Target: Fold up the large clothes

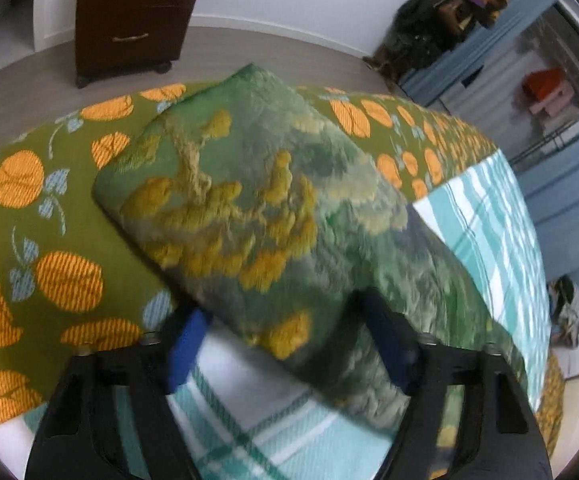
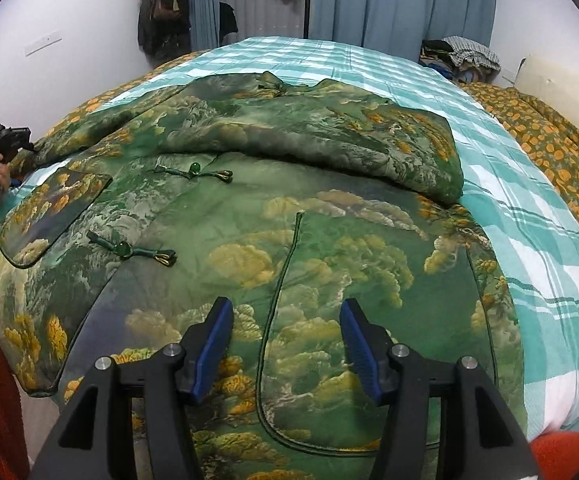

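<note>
A large green quilted jacket (image 2: 249,208) with a yellow cloud print and knot buttons lies spread on the bed. Its right sleeve (image 2: 369,140) is folded across the chest. My right gripper (image 2: 285,344) is open and empty, just above the jacket's lower hem. My left gripper (image 1: 285,344) has its jaws wide apart on either side of the end of the left sleeve (image 1: 249,208), which lies over the bed edge; this view is blurred. In the right wrist view the left gripper (image 2: 5,140) shows at the far left, by that sleeve.
The bed has a teal plaid blanket (image 2: 529,240) over an olive cover with orange fruit (image 1: 41,220). A dark wooden drawer unit (image 1: 133,16) stands on the floor beyond. Blue curtains (image 2: 389,0) and hanging clothes (image 2: 165,4) line the walls. A clothes pile (image 2: 461,58) sits at the bed's far corner.
</note>
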### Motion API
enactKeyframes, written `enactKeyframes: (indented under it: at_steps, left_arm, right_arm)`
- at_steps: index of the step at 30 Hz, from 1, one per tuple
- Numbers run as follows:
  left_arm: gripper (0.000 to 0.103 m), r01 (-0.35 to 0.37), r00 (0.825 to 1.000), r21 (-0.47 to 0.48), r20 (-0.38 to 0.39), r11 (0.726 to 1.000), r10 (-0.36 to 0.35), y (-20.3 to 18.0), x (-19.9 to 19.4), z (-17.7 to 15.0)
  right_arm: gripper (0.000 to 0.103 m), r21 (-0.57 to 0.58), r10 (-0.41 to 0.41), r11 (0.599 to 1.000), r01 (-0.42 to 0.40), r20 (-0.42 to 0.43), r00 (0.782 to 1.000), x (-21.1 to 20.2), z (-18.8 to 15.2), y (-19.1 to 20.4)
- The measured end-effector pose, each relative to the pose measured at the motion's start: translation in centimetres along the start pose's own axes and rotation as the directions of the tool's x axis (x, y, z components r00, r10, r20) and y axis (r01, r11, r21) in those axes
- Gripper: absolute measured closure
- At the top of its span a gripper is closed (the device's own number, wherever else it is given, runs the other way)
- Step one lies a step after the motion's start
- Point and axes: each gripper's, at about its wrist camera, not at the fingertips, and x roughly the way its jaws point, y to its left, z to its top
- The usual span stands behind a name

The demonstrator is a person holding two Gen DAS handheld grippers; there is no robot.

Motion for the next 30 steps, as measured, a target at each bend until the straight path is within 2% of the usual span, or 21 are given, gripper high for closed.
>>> enactKeyframes:
  at_steps: [2,4,6,9,11,13,14,17,18,20,21,23,24,26,27,30]
  left_arm:
    - [0.078,-0.01,1.0,0.013,0.004,1.0,0.01,-0.2,0.2,0.3]
    - [0.089,-0.002,1.0,0.047,0.003,0.999,0.002,-0.6,-0.3,0.4]
    - [0.093,-0.019,1.0,0.13,0.027,0.991,0.016,-1.7,-1.3,0.2]
    - [0.094,-0.039,0.996,0.268,0.093,0.963,0.014,-4.4,-4.1,-0.6]
    - [0.095,-0.039,0.989,0.372,0.149,0.927,-0.018,-6.8,-6.8,-1.7]
    - [0.095,-0.037,0.977,0.48,0.2,0.876,-0.069,-9.4,-9.7,-3.6]
    - [0.095,-0.039,0.971,0.532,0.221,0.846,-0.095,-10.8,-10.9,-4.7]
    - [0.095,-0.047,0.943,0.7,0.267,0.713,-0.2,-14.9,-14.7,-9.2]
    - [0.095,-0.051,0.931,0.76,0.272,0.648,-0.245,-16.4,-16.0,-11.5]
    - [0.095,-0.052,0.918,0.835,0.255,0.547,-0.303,-18.4,-17.1,-15.0]
    - [0.095,-0.051,0.913,0.875,0.236,0.482,-0.332,-19.5,-17.5,-17.4]
    - [0.095,-0.042,0.913,0.92,0.195,0.391,-0.359,-20.7,-17.4,-21.1]
    - [0.095,-0.04,0.916,0.941,0.169,0.336,-0.365,-21.4,-16.9,-23.5]
    - [0.095,-0.029,0.926,0.963,0.127,0.268,-0.354,-21.9,-15.9,-26.8]
    - [0.095,-0.014,0.938,0.972,0.094,0.234,-0.335,-22.1,-14.9,-28.8]
    - [0.095,0.015,0.964,0.983,0.034,0.182,-0.265,-21.7,-12.8,-33.0]
  right_arm:
    - [0.046,0.012,0.006,1.0,-0.006,-0.005,1.0,0.2,0.0,-0.1]
    - [0.046,0.015,0.009,1.0,-0.009,-0.006,1.0,0.4,-0.1,-0.1]
    - [0.045,0.014,0.008,1.0,-0.008,-0.003,1.0,0.5,-0.1,-0.1]
    - [0.045,0.017,0.01,1.0,-0.01,0.002,1.0,0.6,0.0,-0.2]
    - [0.045,0.018,0.011,1.0,-0.011,0.006,1.0,0.5,0.0,-0.2]
    - [0.045,0.022,0.016,1.0,-0.016,0.009,1.0,0.5,0.0,-0.3]
    - [0.045,0.025,0.018,1.0,-0.019,0.01,1.0,0.5,-0.1,-0.3]
    - [0.045,0.041,0.026,0.999,-0.027,0.014,1.0,0.3,-0.1,-0.5]
    - [0.045,0.043,0.027,0.999,-0.027,0.014,1.0,0.3,-0.1,-0.5]
    - [0.045,0.049,0.031,0.998,-0.031,0.014,0.999,0.2,-0.1,-0.6]
    - [0.045,0.052,0.032,0.998,-0.033,0.015,0.999,0.1,-0.1,-0.6]
    - [0.045,0.058,0.037,0.998,-0.038,0.015,0.999,0.0,-0.2,-0.7]
    - [0.045,0.061,0.04,0.997,-0.041,0.016,0.999,-0.1,-0.2,-0.8]
    - [0.045,0.068,0.045,0.997,-0.046,0.016,0.999,-0.3,-0.2,-0.9]
    - [0.045,0.071,0.047,0.996,-0.048,0.016,0.999,-0.4,-0.2,-1.0]
    - [0.045,0.076,0.053,0.996,-0.054,0.018,0.998,-0.7,-0.3,-1.2]
